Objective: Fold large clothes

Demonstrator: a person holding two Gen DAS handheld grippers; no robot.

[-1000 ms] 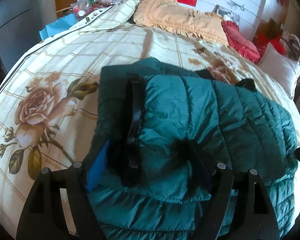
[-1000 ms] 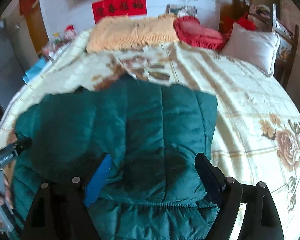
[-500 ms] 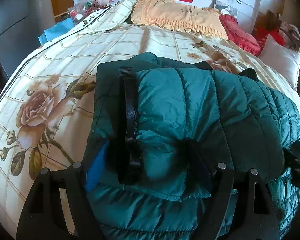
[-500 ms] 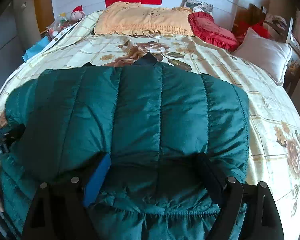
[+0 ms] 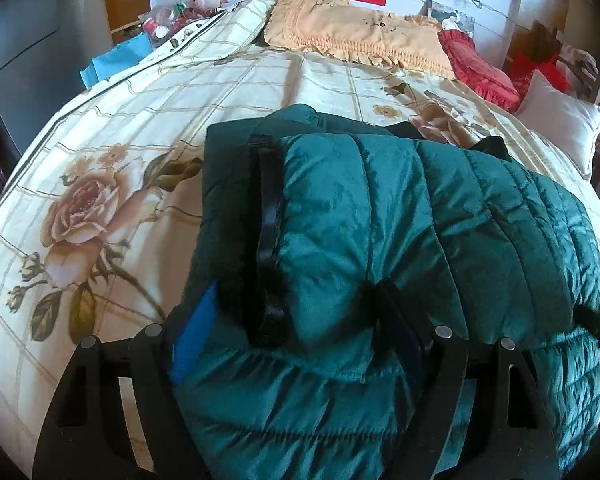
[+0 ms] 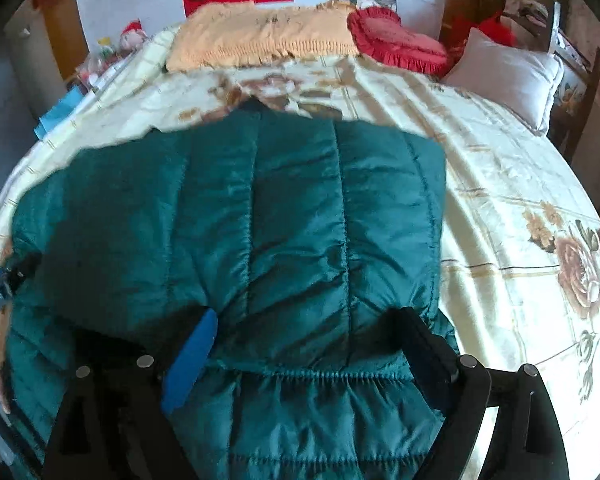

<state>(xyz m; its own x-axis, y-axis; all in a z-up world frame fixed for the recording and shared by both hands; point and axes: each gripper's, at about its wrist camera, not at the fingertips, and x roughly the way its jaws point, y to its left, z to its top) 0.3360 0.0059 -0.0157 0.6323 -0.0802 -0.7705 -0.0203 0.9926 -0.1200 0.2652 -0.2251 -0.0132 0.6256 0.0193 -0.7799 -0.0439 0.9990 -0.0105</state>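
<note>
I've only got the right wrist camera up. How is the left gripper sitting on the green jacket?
Observer: The left gripper is at the jacket's near left corner, with its fingers spread and the tips buried in the padding.
Operator: Is there anything along that side I can't see?
Observer: A black strip runs along the left edge of the folded layer, away from the gripper.
Operator: What's on the bed beyond it?
Observer: A big rose print on the bedspread, left of the jacket.

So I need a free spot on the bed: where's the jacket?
In both views the jacket lies on the near bedspread, between both grippers' fingers.
</note>
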